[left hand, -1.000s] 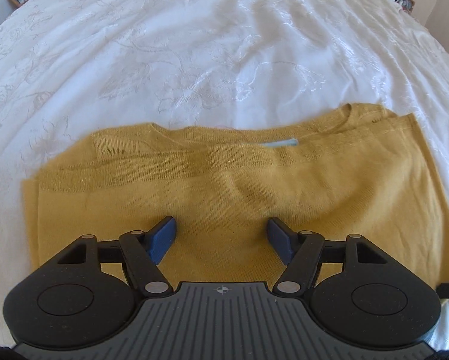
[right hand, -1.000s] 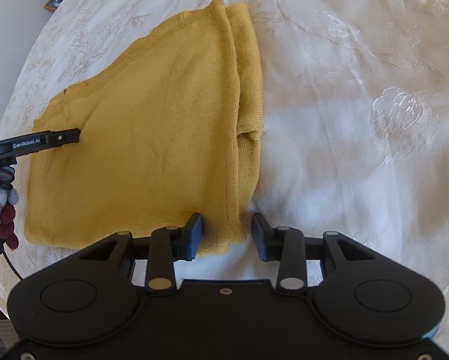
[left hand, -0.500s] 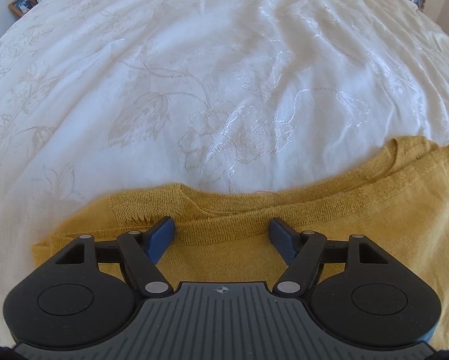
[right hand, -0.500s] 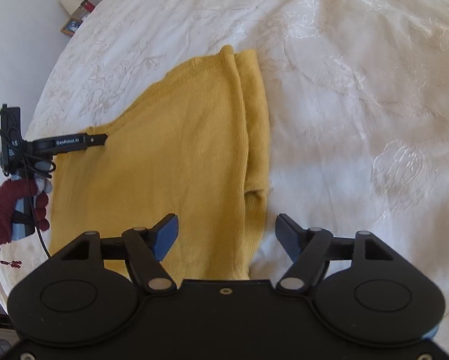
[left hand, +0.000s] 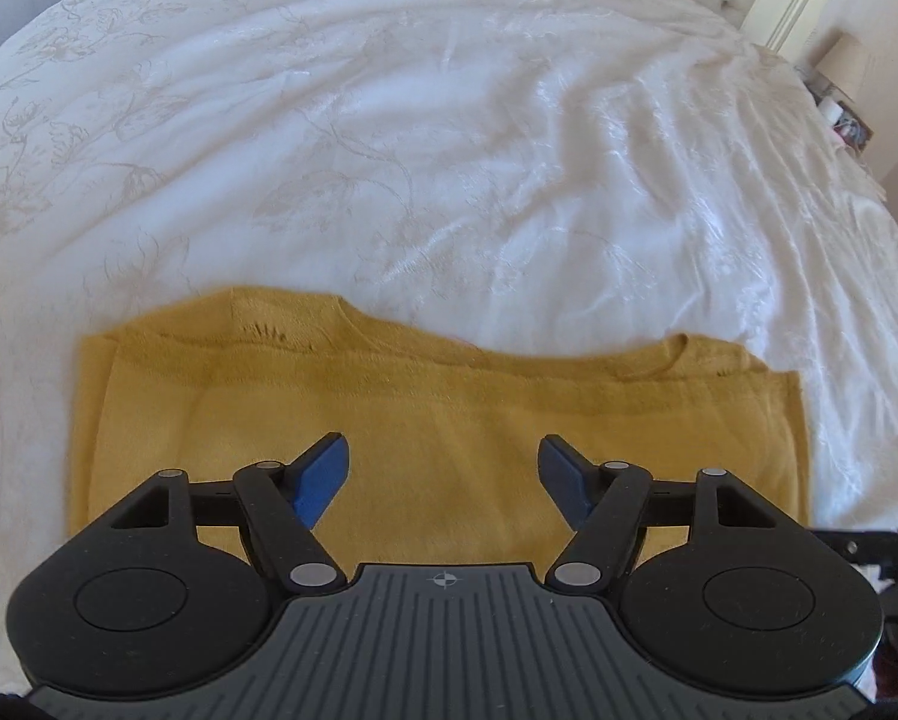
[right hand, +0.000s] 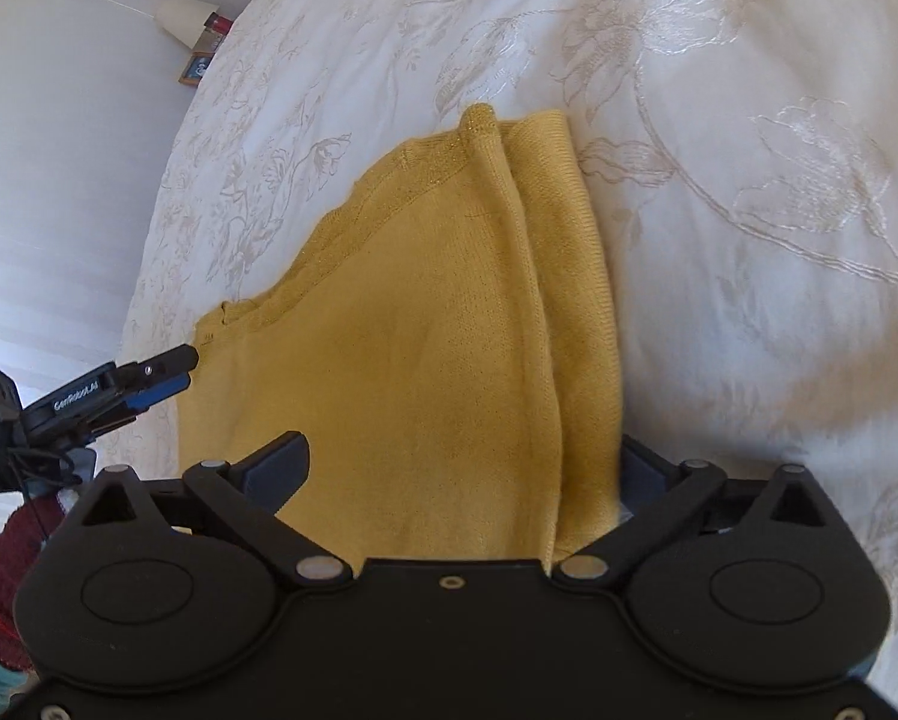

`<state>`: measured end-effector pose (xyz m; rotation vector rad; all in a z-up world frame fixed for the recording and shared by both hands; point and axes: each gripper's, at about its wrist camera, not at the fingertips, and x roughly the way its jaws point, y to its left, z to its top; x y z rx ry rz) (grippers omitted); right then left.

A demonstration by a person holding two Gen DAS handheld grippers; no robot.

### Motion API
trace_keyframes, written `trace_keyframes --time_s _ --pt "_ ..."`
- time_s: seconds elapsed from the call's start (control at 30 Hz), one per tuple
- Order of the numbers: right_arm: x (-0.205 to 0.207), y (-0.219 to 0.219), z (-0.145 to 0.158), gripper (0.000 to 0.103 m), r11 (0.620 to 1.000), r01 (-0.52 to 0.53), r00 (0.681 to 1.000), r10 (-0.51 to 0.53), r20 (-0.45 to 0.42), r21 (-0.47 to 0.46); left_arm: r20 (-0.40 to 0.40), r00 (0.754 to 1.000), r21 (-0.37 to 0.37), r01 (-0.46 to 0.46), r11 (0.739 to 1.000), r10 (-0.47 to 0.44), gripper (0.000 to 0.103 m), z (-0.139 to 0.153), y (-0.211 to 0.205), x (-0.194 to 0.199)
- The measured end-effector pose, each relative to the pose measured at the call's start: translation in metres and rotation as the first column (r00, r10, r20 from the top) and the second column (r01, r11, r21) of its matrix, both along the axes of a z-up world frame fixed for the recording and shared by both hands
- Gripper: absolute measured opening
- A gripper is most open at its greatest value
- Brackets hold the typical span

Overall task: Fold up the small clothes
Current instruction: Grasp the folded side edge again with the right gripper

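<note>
My left gripper (left hand: 443,471) hovering jaws apart over the folded mustard sweater (left hand: 449,420) lying flat on the white bedspread (left hand: 449,150), my right gripper (right hand: 461,468) jaws opening, straddling the sweater's near folded edge, nothing clamped

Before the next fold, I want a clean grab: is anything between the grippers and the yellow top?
Nothing visible. The yellow top lies alone on the bedspread, directly under the open left gripper and the opening right gripper.
</note>
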<state>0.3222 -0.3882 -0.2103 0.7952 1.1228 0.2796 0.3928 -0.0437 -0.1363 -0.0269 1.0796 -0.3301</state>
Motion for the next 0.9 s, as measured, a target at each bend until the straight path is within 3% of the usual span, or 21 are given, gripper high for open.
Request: trace_keyframes --time_s 0.13,0.27,0.5,0.57,0.6,0.63,0.8,0.9 --pt "0.006 -0.002 -0.004 0.103 0.999 0.025 1.000 -0.025 -0.004 0.038 -0.052 0.997 0.027 0.057 0.998 -0.055 0.069 -0.019 -0.016 -0.011" --pt "0.004 -0.005 -0.005 0.103 0.997 0.035 0.999 -0.035 -0.013 0.065 -0.068 0.996 0.076 0.059 0.995 -0.054 0.069 -0.039 -0.025 -0.011" --pt "0.014 0.003 -0.003 0.101 0.998 -0.039 0.999 0.040 -0.027 0.044 -0.085 0.993 0.106 0.086 0.991 -0.077 0.090 -0.052 -0.037 -0.004" --pt "0.016 0.009 0.002 0.081 0.997 -0.078 0.997 0.078 -0.030 0.001 -0.087 0.993 0.117 0.091 0.989 -0.081 0.092 -0.053 -0.040 -0.004" --pt "0.016 0.010 0.003 0.058 0.995 -0.100 0.994 0.099 -0.049 -0.027 -0.088 0.993 0.123 0.092 0.988 -0.081 0.093 -0.053 -0.041 -0.004" --pt "0.016 0.011 0.003 0.047 0.993 -0.107 0.992 0.104 -0.067 -0.044 -0.091 0.993 0.128 0.090 0.988 -0.079 0.093 -0.052 -0.042 -0.004" --pt "0.009 0.013 0.015 0.040 0.992 -0.101 0.994 0.097 -0.048 -0.074 -0.100 0.993 0.117 0.071 0.991 -0.059 0.088 -0.037 -0.040 -0.010" --pt "0.007 0.018 0.024 0.039 0.989 -0.101 0.995 0.098 -0.028 -0.109 -0.081 0.996 0.081 0.043 0.996 -0.036 0.087 -0.021 -0.034 -0.033"
